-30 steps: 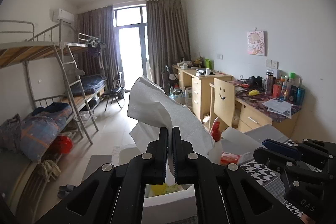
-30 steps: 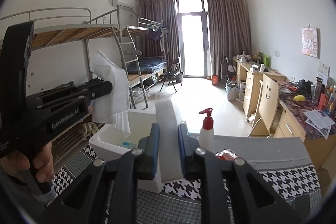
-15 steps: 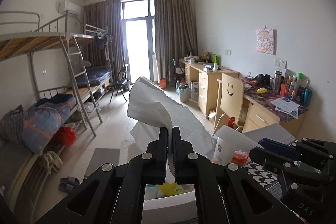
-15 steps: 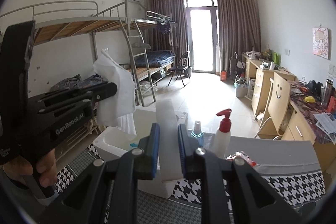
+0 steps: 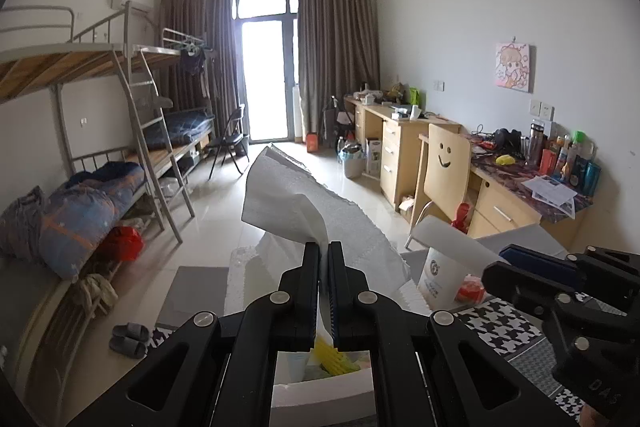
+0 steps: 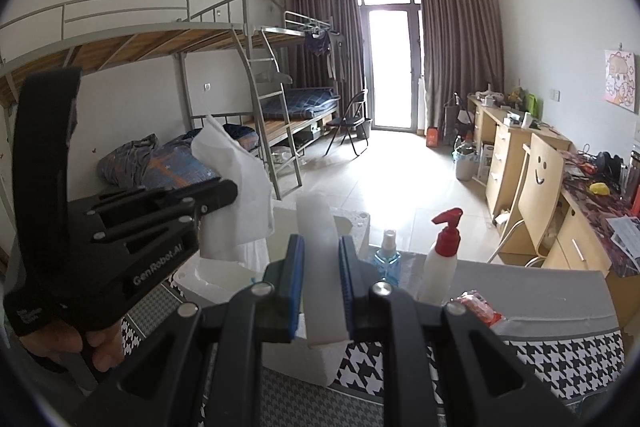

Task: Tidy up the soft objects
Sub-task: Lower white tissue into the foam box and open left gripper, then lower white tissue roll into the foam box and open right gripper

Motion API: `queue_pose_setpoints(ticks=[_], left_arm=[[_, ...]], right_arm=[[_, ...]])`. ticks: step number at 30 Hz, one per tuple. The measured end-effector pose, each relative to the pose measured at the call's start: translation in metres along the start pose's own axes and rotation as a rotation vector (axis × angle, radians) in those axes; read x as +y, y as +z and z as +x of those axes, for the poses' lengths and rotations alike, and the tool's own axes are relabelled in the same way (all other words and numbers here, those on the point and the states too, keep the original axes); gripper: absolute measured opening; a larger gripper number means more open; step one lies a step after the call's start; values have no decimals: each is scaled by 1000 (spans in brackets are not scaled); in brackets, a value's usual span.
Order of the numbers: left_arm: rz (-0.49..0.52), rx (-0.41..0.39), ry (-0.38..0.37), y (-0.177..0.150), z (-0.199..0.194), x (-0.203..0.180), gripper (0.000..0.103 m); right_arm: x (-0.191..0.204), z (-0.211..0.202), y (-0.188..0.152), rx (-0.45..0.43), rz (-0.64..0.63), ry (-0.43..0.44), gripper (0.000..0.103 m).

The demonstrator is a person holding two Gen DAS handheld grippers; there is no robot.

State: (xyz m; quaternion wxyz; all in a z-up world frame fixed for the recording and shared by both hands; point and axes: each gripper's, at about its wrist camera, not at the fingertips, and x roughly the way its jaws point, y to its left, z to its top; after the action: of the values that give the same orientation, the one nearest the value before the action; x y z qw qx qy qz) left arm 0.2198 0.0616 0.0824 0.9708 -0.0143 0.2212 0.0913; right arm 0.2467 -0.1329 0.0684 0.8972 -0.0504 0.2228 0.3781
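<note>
My left gripper (image 5: 324,247) is shut on a thin white foam sheet (image 5: 296,199), which stands up crumpled above the fingers. Below it lies an open white foam box (image 5: 320,395) with yellow items inside. In the right wrist view that gripper (image 6: 224,195) and the foam sheet (image 6: 240,175) hang over the foam box (image 6: 208,275), with a hand on the handle. My right gripper (image 6: 321,247) is shut on a stiff white foam slab (image 6: 318,223) that stands upright between the blue pads. The left wrist view shows the right gripper (image 5: 508,267) and the foam slab (image 5: 444,239) at the right.
A small blue spray bottle (image 6: 387,257), a white bottle with a red pump (image 6: 440,267) and a red packet (image 6: 476,307) stand on the houndstooth table cover (image 6: 560,359). Bunk beds (image 6: 160,39) line the left wall. Desks and a wooden chair (image 6: 536,183) line the right.
Both grippers have drifted sideways together, still holding their foam pieces. In the right wrist view the pump bottle slid right and a blue spray bottle came into sight.
</note>
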Motion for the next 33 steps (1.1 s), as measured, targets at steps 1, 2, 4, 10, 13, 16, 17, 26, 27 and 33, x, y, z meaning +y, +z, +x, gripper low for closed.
queue_pose_setpoints(ticks=[1, 2, 4, 10, 13, 16, 17, 26, 27, 33], left_arm=[[-4, 3, 0, 0, 2, 1, 5], [-4, 11, -1, -1, 4, 1, 5], [-2, 23, -5, -3, 9, 2, 5], [11, 71, -28, -9, 22, 4, 14], [1, 99, -26, -14, 29, 10, 60], [-1, 86, 0, -17, 28, 14, 70], [-2, 86, 2, -17, 28, 16, 72], [-31, 51, 44, -17, 21, 29, 94], [-31, 44, 45, -17, 20, 30, 95], [-54, 28, 71, -17, 16, 37, 100]], right_arm=[[0, 1, 0, 2, -2, 1, 21], [0, 2, 0, 4, -4, 0, 21], [0, 3, -1, 7, -4, -2, 21], [-1, 10, -1, 24, 7, -7, 21], [-1, 12, -1, 30, 1, -12, 21], [-2, 16, -1, 38, 6, -14, 21], [-2, 17, -1, 40, 6, -16, 21], [2, 28, -1, 56, -2, -5, 21], [2, 30, -2, 59, -2, -2, 21], [2, 37, 1, 69, -5, 8, 21]])
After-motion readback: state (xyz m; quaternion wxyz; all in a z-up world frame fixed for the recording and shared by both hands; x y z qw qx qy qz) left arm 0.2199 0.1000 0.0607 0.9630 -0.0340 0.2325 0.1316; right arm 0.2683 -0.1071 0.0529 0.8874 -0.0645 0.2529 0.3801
